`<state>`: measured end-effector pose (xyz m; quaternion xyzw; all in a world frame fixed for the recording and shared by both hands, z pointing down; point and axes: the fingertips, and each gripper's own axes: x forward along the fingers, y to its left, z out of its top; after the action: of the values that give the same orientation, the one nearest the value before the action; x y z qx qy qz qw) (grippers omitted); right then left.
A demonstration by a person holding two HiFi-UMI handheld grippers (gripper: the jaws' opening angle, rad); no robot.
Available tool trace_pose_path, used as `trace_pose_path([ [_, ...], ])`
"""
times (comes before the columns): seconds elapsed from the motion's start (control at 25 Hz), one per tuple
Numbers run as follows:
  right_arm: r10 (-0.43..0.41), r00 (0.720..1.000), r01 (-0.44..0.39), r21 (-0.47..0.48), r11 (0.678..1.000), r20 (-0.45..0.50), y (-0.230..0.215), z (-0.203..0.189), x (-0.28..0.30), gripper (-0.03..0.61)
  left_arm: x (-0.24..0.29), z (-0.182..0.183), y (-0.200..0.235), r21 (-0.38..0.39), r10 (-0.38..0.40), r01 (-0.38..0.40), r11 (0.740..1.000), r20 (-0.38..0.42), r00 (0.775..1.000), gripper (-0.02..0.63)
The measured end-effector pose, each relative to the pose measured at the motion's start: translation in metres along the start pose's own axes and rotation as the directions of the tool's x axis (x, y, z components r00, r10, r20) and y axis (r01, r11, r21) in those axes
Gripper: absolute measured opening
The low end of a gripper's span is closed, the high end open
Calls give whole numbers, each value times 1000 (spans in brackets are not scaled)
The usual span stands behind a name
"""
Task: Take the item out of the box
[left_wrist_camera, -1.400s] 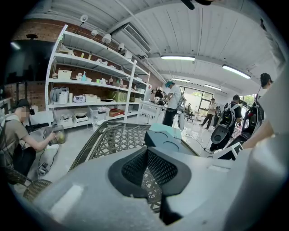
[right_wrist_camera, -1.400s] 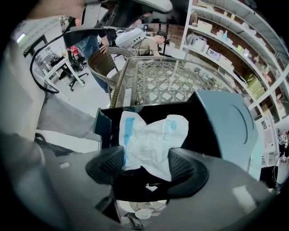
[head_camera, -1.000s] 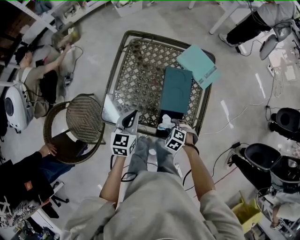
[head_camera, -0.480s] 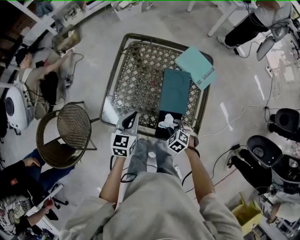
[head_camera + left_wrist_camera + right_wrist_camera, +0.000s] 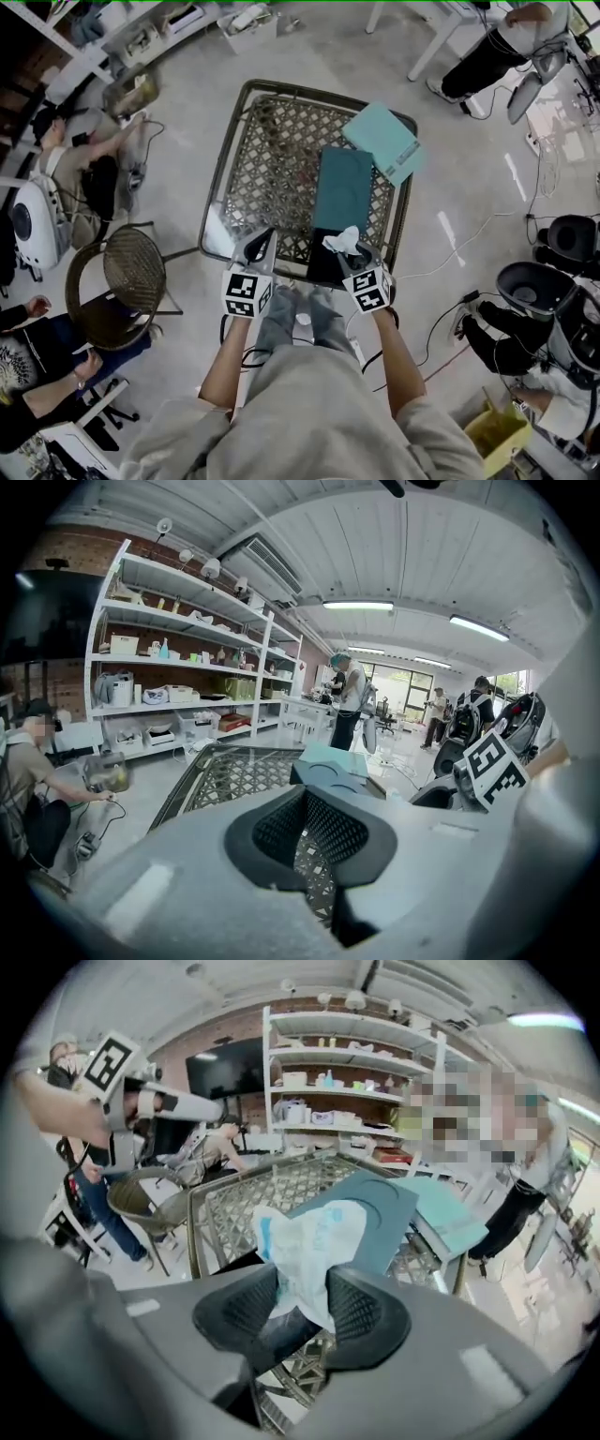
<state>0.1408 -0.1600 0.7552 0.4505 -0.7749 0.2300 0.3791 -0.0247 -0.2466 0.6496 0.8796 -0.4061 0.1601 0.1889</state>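
Right gripper (image 5: pixel 302 1309): jaws clamped on a white plastic packet (image 5: pixel 314 1241), having just been closing a little with the packet between them. The pads press its lower part from both sides. Its crumpled top, with pale blue print, stands up above them.

Item, location: in the head view the packet is held over the near, dark open end of the dark teal box (image 5: pixel 341 187), at the table's near edge.

Box: long and flat, lying on the table (image 5: pixel 272 141) toward its right side, with its long axis running away from the person.

Light teal lid (image 5: pixel 382 139): lies at the table's far right corner, just beyond the box and overhanging the table edge.

Left gripper (image 5: pixel 258 242): jaws a little apart and holding nothing, with only the table's lattice showing through the gap. It hangs over the near left corner of the table, well apart from the box.

Table: square metal frame with an open lattice top.

Surroundings: a round wicker chair (image 5: pixel 133 270) stands on the floor to the left. White shelving (image 5: pixel 178 667) runs along a brick wall. Several people are around the room.
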Motion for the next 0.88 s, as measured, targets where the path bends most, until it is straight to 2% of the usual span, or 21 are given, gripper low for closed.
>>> trace_pose_path([
  [0.16, -42, 993, 24, 155, 988, 113, -16, 14, -15, 165, 0, 9, -4, 6, -8, 8, 1000, 8, 1000, 6],
  [0.4, -105, 976, 54, 261, 964, 189, -32, 28, -33, 164, -1, 22, -5, 15, -10, 10, 1000, 21, 1000, 6],
  [0.68, -181, 937, 96, 278, 956, 299, -43, 63, -63, 163, -5, 43, -7, 34, -15, 13, 999, 61, 998, 6],
  [0.88, -234, 888, 134, 263, 955, 396, -60, 107, -91, 163, -7, 74, -4, 65, -14, 7, 998, 114, 993, 6],
])
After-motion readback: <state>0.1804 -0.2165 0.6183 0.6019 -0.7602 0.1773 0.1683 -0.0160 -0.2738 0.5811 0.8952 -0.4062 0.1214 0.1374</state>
